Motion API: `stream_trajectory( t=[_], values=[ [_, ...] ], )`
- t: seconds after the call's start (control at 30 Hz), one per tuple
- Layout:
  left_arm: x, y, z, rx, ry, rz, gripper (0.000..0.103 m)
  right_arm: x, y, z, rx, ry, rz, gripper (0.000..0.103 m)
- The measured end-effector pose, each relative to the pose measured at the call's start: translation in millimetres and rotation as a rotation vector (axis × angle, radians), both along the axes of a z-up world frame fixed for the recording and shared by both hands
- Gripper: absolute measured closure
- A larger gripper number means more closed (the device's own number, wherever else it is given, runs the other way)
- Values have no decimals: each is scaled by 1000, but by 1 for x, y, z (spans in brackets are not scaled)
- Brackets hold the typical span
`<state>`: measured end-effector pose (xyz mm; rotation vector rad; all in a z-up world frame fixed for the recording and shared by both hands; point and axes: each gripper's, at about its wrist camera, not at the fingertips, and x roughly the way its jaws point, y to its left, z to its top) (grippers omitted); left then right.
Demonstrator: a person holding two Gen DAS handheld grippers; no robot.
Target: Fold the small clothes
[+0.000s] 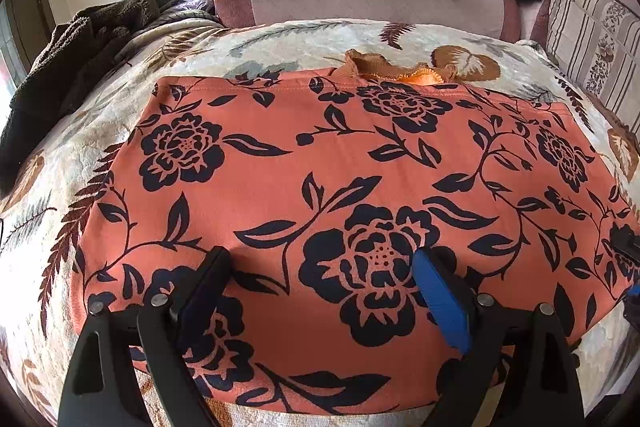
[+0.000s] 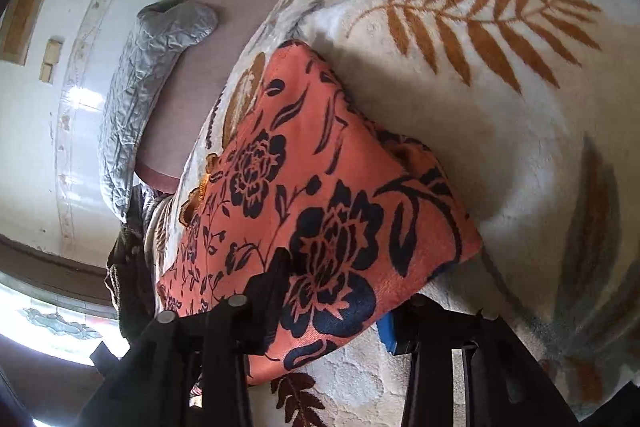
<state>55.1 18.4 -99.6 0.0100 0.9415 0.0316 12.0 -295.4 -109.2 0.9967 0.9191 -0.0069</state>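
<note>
The orange garment (image 1: 340, 195) lay flat on the leaf-print blanket (image 1: 280, 39) over the bed. My left tool (image 1: 320, 259) hovered over its near edge, fingers spread wide, gripping nothing. My right tool (image 2: 340, 291) straddled a lifted corner of the garment; I could not tell whether it pinched the cloth.

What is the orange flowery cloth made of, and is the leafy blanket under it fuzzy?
The orange flowery cloth looks like a thin, smooth knit fabric, maybe stretchy: it lies flat with a fine stitched hem and a matte surface. The leafy blanket does look fuzzy, probably plush fleece: its pile shows soft, blurry edges. The exact fibres cannot be told.
</note>
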Motion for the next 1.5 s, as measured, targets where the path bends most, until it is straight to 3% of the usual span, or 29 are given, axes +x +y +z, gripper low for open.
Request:
stream_trajectory(
  t=[0.07, 0.13, 0.2, 0.23, 0.27, 0.3, 0.33, 0.5, 0.63, 0.73, 0.8, 0.83, 0.87, 0.93, 1.0, 1.13, 1.2, 1.3, 1.37, 1.43, 1.5],
  values=[
    [-4, 5, 8, -34, -24, 14, 10, -4, -2, 0, 39, -34, -17, 44],
    [-7, 8, 16, -50, -59, 15, 10, -1, 0, 3, 24, -42, -8, 39],
    [-2, 5, 9, -25, -36, 9, 10, 4, 1, 1, 14, -36, -3, 39],
    [4, 4, -2, -12, 14, 9, 10, 7, 1, 0, 16, -35, -6, 43],
    [7, 3, -8, -3, 20, 11, 9, 10, 1, 0, 2, -25, -10, 61],
    [5, 1, -6, 16, -7, 11, 8, 13, 1, -1, -13, -5, -9, 72],
    [4, -2, -4, 31, -8, 7, 8, 14, 1, -2, -10, 5, -6, 75],
    [4, 2, -2, 8, 5, 6, 8, 17, 6, 4, -81, 16, 18, 76],
    [4, 5, 1, -11, 11, 9, 9, 15, 5, 4, -64, 25, -10, 69],
    [-3, 15, 16, -58, -43, 30, 9, 15, 6, 5, -76, 27, -9, 68],
    [-7, 16, 20, -14, -87, 35, 9, 21, 8, 6, -97, 35, 8, 71],
    [-3, 14, 13, 24, -53, 33, 9, 25, 11, 9, -131, 43, 26, 81],
    [5, 14, -4, 39, 36, 12, 9, 29, 15, 17, -167, 41, 39, 85],
    [3, 22, -2, 3, 17, 12, 10, 37, 29, 44, -230, -5, 70, 87],
    [-4, 43, 22, -103, -30, 28, 11, 47, 60, 87, -331, -93, 131, 88],
    [-31, 132, 77, -217, -247, 248, 11, 56, 162, 157, -554, -280, 334, 88],
    [-39, 187, 86, -236, -283, 410, 11, 57, 223, 166, -615, -340, 455, 88],
    [-47, 261, 74, -244, -235, 629, 11, 59, 307, 138, -672, -338, 647, 88],
    [-57, 295, 59, -292, -187, 724, 11, 68, 352, 91, -693, -243, 780, 88],
    [-63, 313, 45, -325, -137, 763, 12, 77, 379, 44, -697, -122, 874, 88],
    [-66, 318, 38, -360, -111, 754, 12, 74, 383, 53, -728, -164, 846, 88]
  ],
)
